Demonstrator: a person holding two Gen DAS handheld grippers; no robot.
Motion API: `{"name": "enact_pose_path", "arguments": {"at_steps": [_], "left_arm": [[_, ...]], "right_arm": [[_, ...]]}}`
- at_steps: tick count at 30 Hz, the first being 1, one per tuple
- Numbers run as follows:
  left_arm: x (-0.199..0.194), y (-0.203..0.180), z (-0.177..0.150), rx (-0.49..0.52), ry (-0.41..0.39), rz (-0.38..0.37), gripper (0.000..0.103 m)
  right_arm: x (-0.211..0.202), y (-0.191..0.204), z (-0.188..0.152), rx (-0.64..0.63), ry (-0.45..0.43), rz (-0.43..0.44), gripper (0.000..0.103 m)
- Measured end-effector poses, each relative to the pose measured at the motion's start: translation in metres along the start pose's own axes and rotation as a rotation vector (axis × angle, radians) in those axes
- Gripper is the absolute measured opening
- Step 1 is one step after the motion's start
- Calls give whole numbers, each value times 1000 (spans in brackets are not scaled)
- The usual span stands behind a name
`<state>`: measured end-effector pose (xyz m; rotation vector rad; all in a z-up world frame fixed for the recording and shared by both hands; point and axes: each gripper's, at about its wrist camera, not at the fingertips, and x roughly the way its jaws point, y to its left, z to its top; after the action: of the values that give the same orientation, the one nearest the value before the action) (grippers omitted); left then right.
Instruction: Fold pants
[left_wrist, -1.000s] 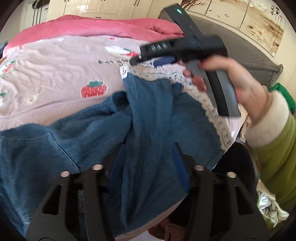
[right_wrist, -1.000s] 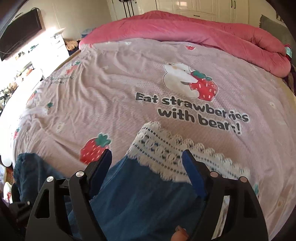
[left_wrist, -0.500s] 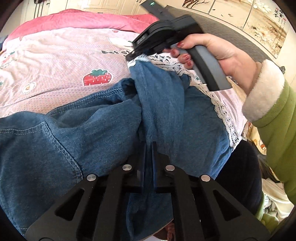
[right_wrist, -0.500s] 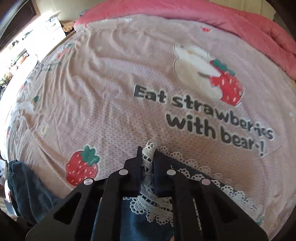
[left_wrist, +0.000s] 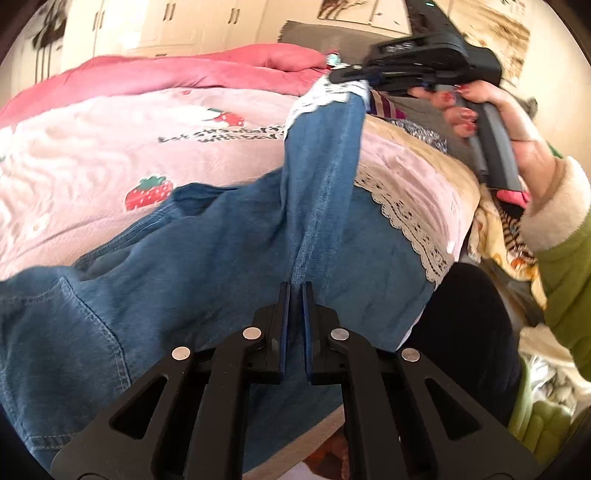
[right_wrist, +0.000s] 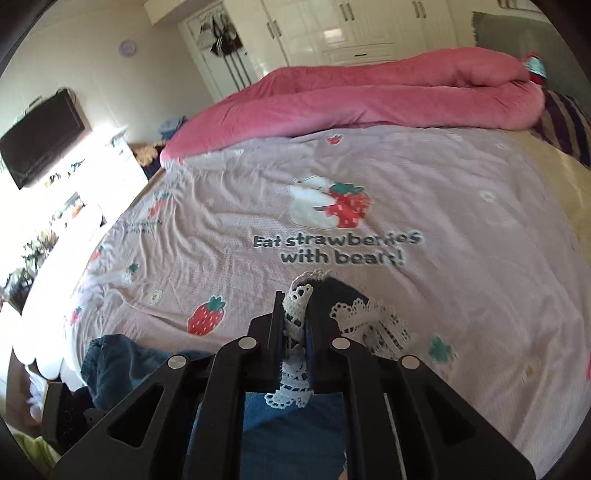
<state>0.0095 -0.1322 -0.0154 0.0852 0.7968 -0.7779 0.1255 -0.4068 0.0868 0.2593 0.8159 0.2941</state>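
Left gripper: fingers clamped on a fold of denim at the near part of the pants; fabric pinched between the blue pads, no visible gap. It just finished closing on that fold.

Right gripper: fingers tight on the white lace hem of one pant leg. Lace bunches between the pads and pokes out past the tips. These fingers also just closed, with lace between them.

From the left wrist view I see the right gripper raised off the bed, held in the person's right hand, cream cuff and green sleeve behind it. The held leg runs as a taut denim strip from the left fingers up to the lace in the right fingers. It's lifted clear of the bedsheet.

The rest of the pants is on the near edge of the bed: the other leg lies flat to the right with its lace trim on the sheet, and the waist part with pocket stitching is bunched to the left.

The sheet is pink with strawberry print and "Eat strawberries with bear!" text. A pink duvet is rolled along the far side. White wardrobes stand behind it, and there's a dark TV on the left wall.
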Motion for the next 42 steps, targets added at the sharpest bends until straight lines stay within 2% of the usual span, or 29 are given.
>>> {"name": "enact_pose_path", "arguments": {"at_steps": [2, 8, 15, 18, 24, 27, 28, 29, 33, 37, 39, 41, 42], "left_arm": [[1, -6, -1, 28, 19, 12, 0], [-10, -22, -12, 96, 54, -31, 0], [1, -26, -28, 141, 129, -6, 0], [5, -29, -30, 153, 142, -4, 0], [9, -32, -37, 167, 164, 7, 0], [9, -32, -38, 164, 169, 3, 0], [9, -31, -38, 162, 170, 2, 0], [9, -31, -39, 160, 173, 2, 0], [7, -33, -39, 163, 184, 3, 0], [5, -33, -43, 152, 194, -2, 0], [5, -33, -47, 150, 200, 1, 0], [6, -33, -49, 149, 205, 5, 1], [6, -33, -50, 150, 209, 6, 1]], "right_arm": [[-17, -14, -16, 38, -14, 13, 8], [-53, -42, -81, 83, -5, 14, 8], [-47, -61, -160, 106, 127, -25, 9], [-47, -65, -175, 122, 129, -24, 9], [-46, -62, -185, 80, 135, -60, 11], [-48, -66, -192, 88, 148, -79, 18], [-52, -67, -193, 88, 144, -91, 26], [-57, -68, -194, 90, 137, -106, 28], [-74, -68, -187, 104, 97, -125, 31], [-82, -48, -167, 48, 52, -68, 36], [-74, -35, -156, 9, 46, -24, 37], [-52, -29, -149, -6, 94, 13, 37], [-41, -30, -150, 2, 129, 3, 37]]}}
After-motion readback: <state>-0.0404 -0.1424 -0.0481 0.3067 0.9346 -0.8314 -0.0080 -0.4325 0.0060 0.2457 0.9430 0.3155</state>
